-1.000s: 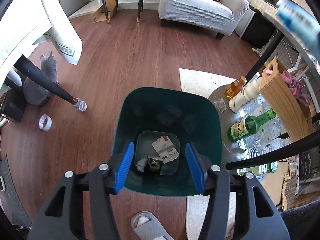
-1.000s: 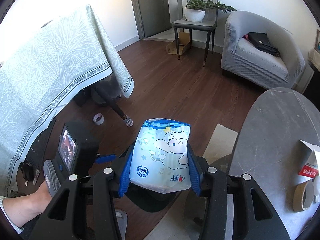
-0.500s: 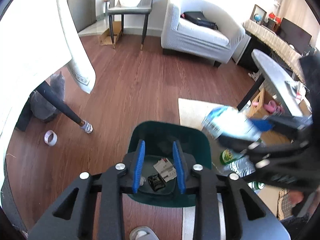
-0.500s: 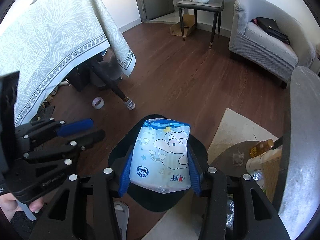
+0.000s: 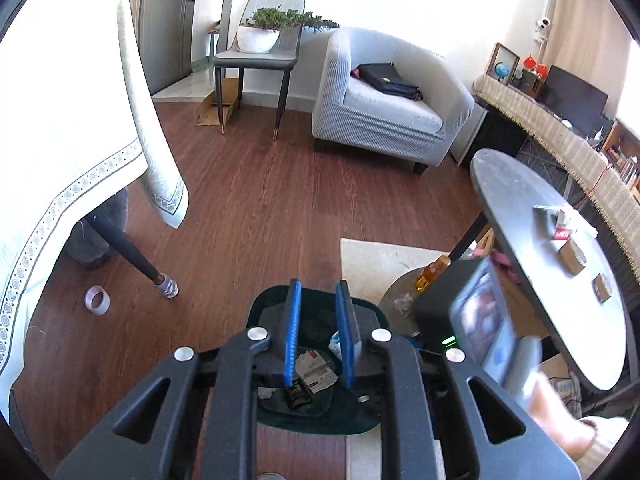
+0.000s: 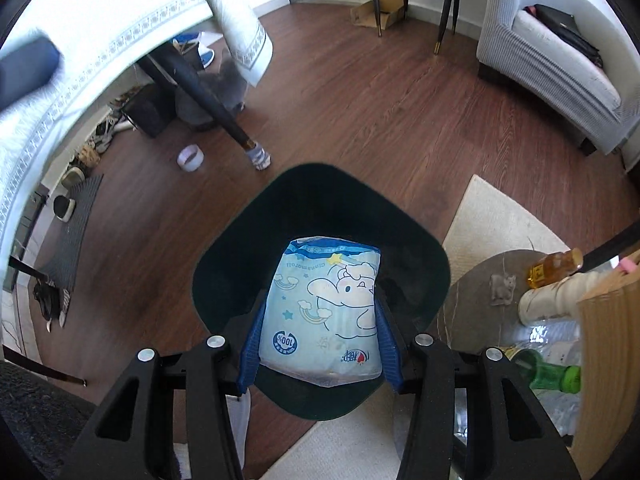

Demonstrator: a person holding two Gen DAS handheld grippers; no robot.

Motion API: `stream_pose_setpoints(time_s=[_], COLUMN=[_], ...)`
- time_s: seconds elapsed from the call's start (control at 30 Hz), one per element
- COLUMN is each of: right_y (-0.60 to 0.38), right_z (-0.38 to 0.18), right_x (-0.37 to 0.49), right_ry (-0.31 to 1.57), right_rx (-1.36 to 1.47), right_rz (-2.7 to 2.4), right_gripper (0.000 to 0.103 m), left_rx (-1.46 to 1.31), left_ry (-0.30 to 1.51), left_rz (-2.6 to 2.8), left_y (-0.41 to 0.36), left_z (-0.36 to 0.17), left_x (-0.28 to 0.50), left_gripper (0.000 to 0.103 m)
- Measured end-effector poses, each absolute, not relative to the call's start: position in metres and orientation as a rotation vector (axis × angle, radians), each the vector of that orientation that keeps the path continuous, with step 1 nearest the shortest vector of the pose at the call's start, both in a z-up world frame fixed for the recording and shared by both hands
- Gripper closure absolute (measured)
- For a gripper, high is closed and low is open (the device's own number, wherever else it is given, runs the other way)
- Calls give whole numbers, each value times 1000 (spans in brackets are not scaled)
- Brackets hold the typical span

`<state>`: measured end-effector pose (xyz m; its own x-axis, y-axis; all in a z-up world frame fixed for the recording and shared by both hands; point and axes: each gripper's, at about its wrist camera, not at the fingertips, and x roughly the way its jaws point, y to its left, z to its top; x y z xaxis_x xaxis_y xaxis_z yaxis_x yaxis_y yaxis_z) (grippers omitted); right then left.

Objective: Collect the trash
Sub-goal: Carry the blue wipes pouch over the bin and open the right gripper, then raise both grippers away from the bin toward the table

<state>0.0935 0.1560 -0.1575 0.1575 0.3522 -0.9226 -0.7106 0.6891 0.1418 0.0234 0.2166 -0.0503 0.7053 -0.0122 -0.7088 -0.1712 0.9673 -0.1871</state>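
A dark green trash bin (image 6: pixel 320 208) stands on the wood floor, with paper scraps (image 5: pixel 316 372) at its bottom. My right gripper (image 6: pixel 318 316) is shut on a light blue tissue pack with a cartoon print (image 6: pixel 324 308) and holds it directly over the bin's opening. My left gripper (image 5: pixel 318 332) hangs above the bin (image 5: pixel 272 300) with its blue pads a narrow gap apart and nothing between them. The right gripper's body (image 5: pixel 476 320) shows blurred at the right of the left wrist view.
A round grey table (image 5: pixel 532 216) with small boxes stands at right. Bottles (image 6: pixel 552 272) and a low round stand sit beside the bin. A cloth-covered table, its leg (image 6: pixel 224 120), a grey cat (image 6: pixel 224 80) and a tape roll (image 6: pixel 191 157) are at left. An armchair (image 5: pixel 384 100) stands behind.
My right gripper has swung down over the bin with the tissue pack. My left gripper has risen away from the bin and its jaws have narrowed.
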Motion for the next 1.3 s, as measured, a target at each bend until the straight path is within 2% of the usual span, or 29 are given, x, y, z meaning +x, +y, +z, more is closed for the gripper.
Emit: stream_pose_setpoints(time_s=[0.3,0.47,0.57,0.8,0.93,1.13,1.3], right_y=[160,159,158,154,153,157,159], right_z=[-197,-215,-218,-220,-203,-160,-119], right_x=[90,90,89,90,86,72,63], right_ry=[1234,1255,1258,1267,1222,1122,1050], right_rx=[-425,-454,-457,-444,-438,-419,-394], right_rz=[756,747,743,750,771,836,874], right_gripper=[53,48,41,41,41,54,60], left_rx=[-244,-235,-232,-218,-218,-224,-221], left_ry=[731,704,688,666,648,606,575], left_rz=[73,68,65,64,70,99,106], left_y=[205,201,199,194,196,201,199], left_z=[-30,-19,-13,-7,0,15,24], left_x=[19,16,15,12,12,6,2], left_gripper=[84,84,84,84,84,84,81])
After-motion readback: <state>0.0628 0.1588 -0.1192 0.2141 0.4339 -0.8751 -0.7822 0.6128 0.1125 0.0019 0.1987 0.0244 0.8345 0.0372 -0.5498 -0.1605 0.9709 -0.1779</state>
